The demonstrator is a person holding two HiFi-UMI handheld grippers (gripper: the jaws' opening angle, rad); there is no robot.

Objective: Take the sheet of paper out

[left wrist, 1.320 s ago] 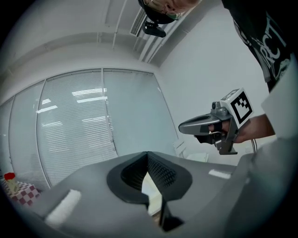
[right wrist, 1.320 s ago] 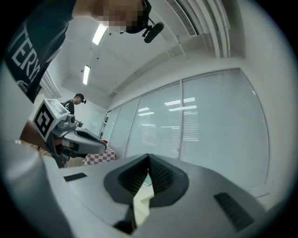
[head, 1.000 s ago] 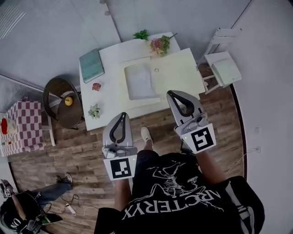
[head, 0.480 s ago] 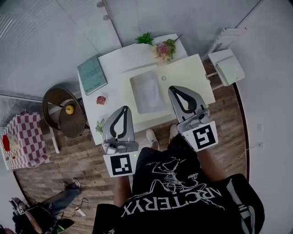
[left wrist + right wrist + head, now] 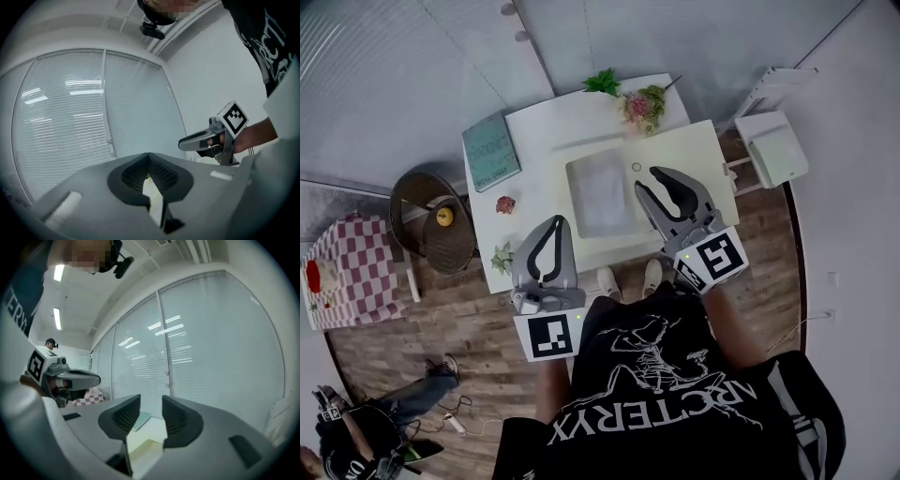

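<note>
A whitish sheet in a clear sleeve (image 5: 602, 192) lies flat on a pale yellow mat (image 5: 689, 150) on the white table (image 5: 544, 117). My right gripper (image 5: 649, 180) hovers over the mat just right of the sleeve; its jaws have just been opening and stand slightly apart with nothing between them, as the right gripper view (image 5: 151, 401) shows. My left gripper (image 5: 555, 221) hangs at the table's near edge, left of the sleeve. In the left gripper view its tips (image 5: 148, 155) meet, holding nothing.
On the table lie a teal book (image 5: 491, 150), a flower bunch (image 5: 642, 103), a green plant (image 5: 602, 82), a small pink object (image 5: 505, 203) and a small succulent (image 5: 502, 258). A wicker chair (image 5: 431, 220) stands left, a white chair (image 5: 773, 141) right.
Both grippers have moved forward toward the table. The right one now reaches over the mat beside the sleeve, and its jaws have parted from shut. The left jaws stay together.
</note>
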